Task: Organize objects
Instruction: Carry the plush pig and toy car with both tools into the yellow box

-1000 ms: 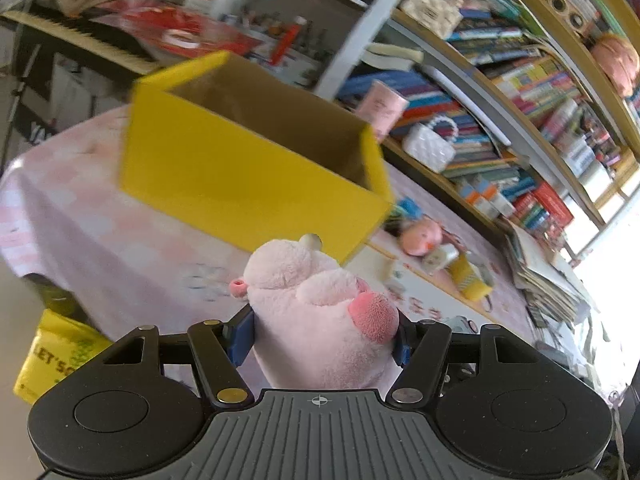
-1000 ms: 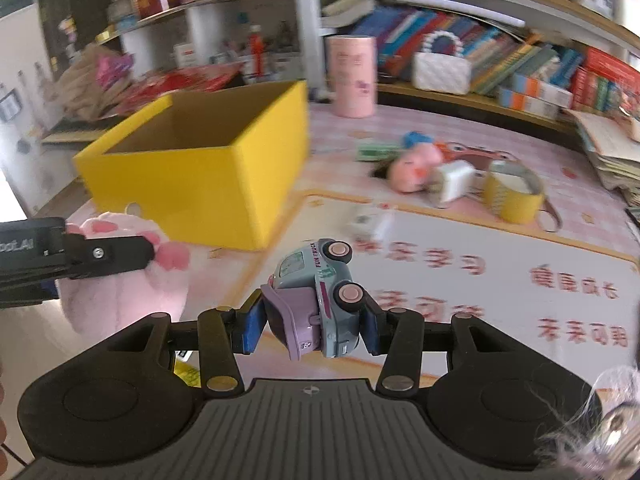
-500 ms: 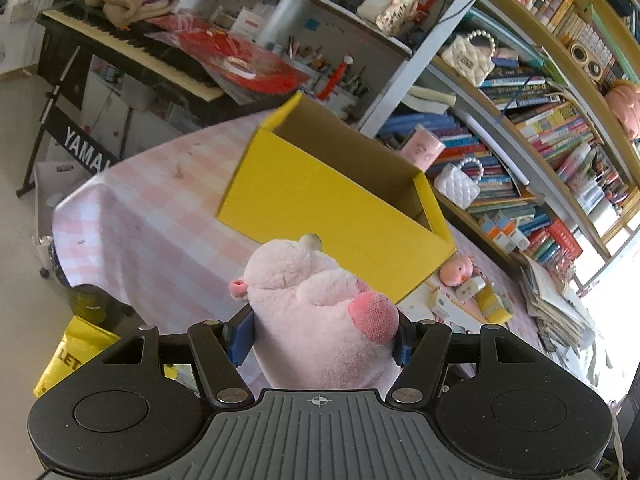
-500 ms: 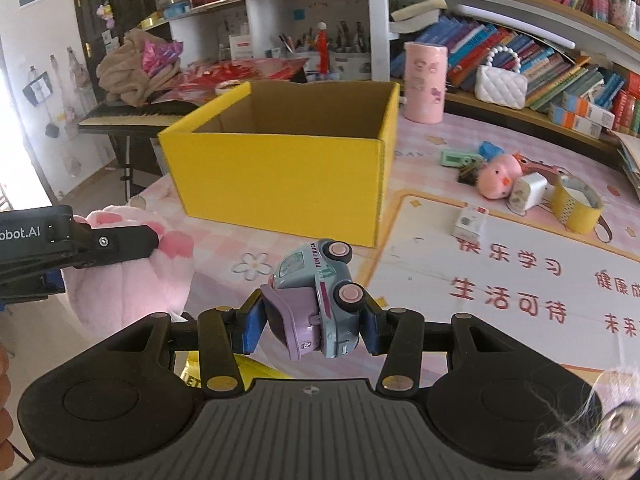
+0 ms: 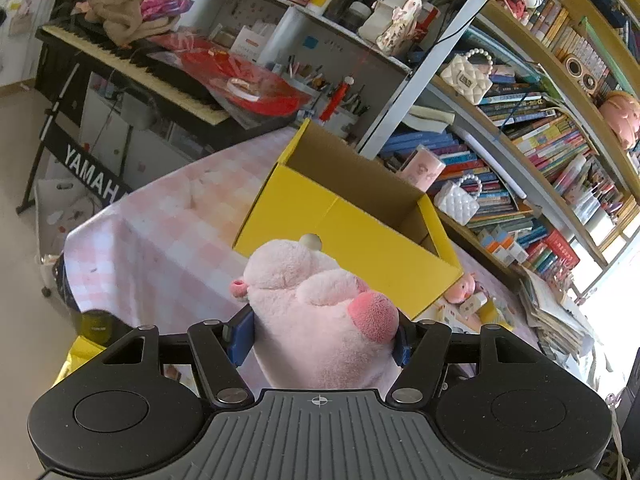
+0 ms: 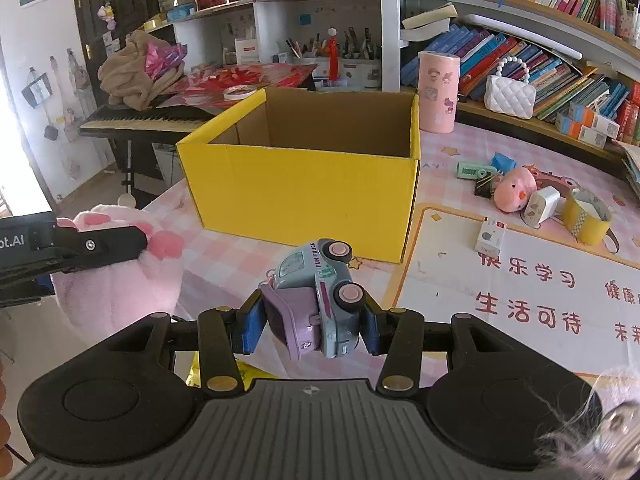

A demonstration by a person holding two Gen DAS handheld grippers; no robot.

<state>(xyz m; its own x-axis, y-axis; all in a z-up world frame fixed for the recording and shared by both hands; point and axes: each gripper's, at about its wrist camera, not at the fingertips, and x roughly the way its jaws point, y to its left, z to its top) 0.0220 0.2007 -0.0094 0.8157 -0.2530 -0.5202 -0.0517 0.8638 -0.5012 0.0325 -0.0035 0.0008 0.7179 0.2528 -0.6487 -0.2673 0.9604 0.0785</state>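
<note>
My left gripper is shut on a pink plush toy, held in the air in front of the open yellow cardboard box. My right gripper is shut on a small blue and purple toy truck, held above the table's near edge in front of the same box. The left gripper with the plush shows at the left of the right wrist view. The box looks empty inside.
On the pink checked tablecloth right of the box lie a round pink toy, a white charger, a yellow tape roll, a small white box and a pink cup. A keyboard and bookshelves stand behind.
Both grippers have pulled back and up from the yellow box, which now looks smaller and farther. Both still hold their toys.
</note>
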